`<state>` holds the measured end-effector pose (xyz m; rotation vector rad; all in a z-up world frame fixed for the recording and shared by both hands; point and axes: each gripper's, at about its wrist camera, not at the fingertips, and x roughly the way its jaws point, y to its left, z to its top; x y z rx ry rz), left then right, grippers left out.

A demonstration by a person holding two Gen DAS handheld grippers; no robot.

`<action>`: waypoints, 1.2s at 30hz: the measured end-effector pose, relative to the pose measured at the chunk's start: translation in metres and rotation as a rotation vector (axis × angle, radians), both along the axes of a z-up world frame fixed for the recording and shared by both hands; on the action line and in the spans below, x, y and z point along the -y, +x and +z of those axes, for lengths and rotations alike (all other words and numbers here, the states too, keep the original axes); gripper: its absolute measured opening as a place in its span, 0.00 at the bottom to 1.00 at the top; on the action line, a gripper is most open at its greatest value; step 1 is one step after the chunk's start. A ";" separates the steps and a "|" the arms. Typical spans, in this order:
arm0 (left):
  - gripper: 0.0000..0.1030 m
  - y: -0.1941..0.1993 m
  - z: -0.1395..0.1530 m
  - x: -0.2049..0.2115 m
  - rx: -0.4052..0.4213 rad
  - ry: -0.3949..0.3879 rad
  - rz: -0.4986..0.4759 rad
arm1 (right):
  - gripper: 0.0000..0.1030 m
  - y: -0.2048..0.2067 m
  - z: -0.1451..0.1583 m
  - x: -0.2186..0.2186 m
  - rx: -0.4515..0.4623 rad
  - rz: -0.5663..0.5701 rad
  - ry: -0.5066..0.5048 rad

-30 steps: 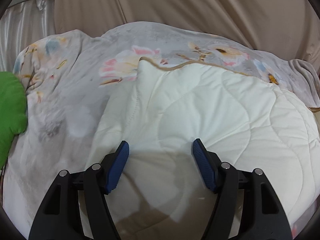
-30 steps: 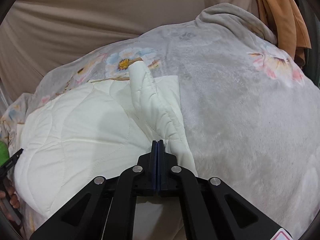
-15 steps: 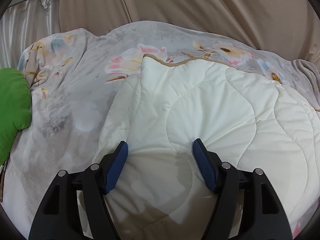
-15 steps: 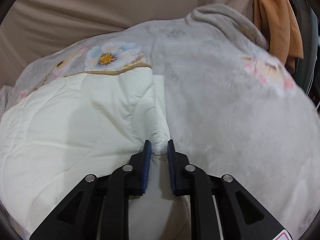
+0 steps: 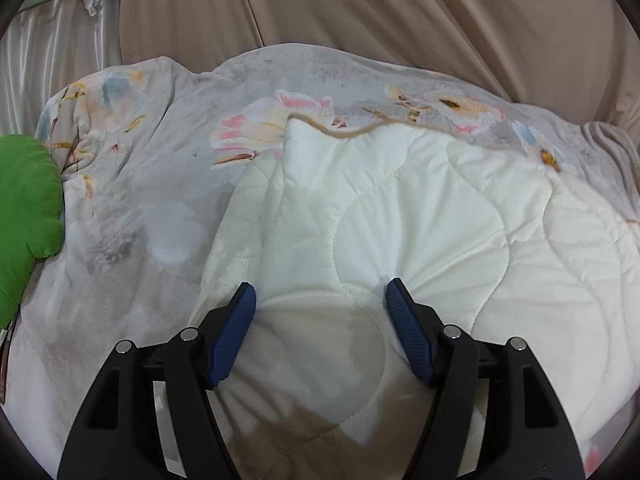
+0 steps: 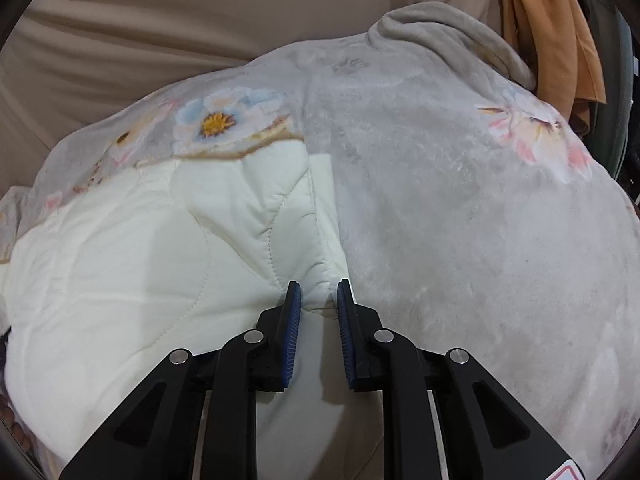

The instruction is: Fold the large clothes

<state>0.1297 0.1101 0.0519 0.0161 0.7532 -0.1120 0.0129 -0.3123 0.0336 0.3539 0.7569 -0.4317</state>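
Quilt [image 5: 400,216] lies folded on the floral blanket [image 5: 132,208], both grippers let go.

Left gripper [image 5: 320,300] is spread wide, pads pressed down on the cream quilt near its left edge. Right gripper [image 6: 318,296] is parted a bit, straddling a puffy fold at the quilt's [image 6: 120,264] right edge where it meets the blanket [image 6: 460,220]. Green pillow [image 5: 24,216] off to the left, orange cloth [image 6: 548,40] far right.

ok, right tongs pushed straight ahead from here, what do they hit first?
The right tongs, open, already have the raised fold of the white quilt between the pads, so they would meet that first. Beyond it lies the grey floral blanket. Depth is hard to judge in a fisheye view.
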 end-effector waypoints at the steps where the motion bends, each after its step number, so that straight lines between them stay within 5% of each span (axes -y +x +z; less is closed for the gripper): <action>1: 0.64 0.002 0.007 -0.003 -0.001 -0.034 -0.004 | 0.18 0.000 0.010 -0.003 0.025 0.016 -0.004; 4: 0.66 0.021 0.034 -0.010 0.005 -0.123 -0.031 | 0.18 0.012 0.034 -0.014 0.075 0.084 -0.004; 8: 0.72 0.069 0.048 0.008 0.029 -0.092 -0.019 | 0.18 0.053 0.038 -0.023 0.079 0.131 -0.031; 13: 0.80 0.130 0.007 0.035 -0.101 0.013 -0.007 | 0.12 0.104 0.000 -0.004 -0.041 0.081 -0.005; 16: 0.86 0.142 -0.014 0.027 -0.159 -0.052 -0.001 | 0.11 0.110 -0.016 0.007 -0.045 0.084 0.074; 23: 0.86 0.133 -0.010 0.024 -0.138 -0.069 0.005 | 0.14 0.099 0.001 -0.013 -0.008 0.056 0.009; 25: 0.86 0.117 0.006 0.009 -0.108 -0.125 0.012 | 0.16 0.083 0.026 -0.032 0.081 0.141 0.043; 29: 0.92 0.079 0.034 -0.013 -0.073 -0.188 -0.018 | 0.16 0.071 0.061 -0.091 0.106 0.344 0.001; 33: 0.94 0.044 0.030 -0.029 -0.112 -0.187 -0.023 | 0.16 0.083 0.051 -0.143 0.047 0.525 0.053; 36: 0.94 0.024 0.009 -0.048 -0.162 -0.178 0.029 | 0.16 0.094 0.033 -0.167 -0.011 0.556 0.025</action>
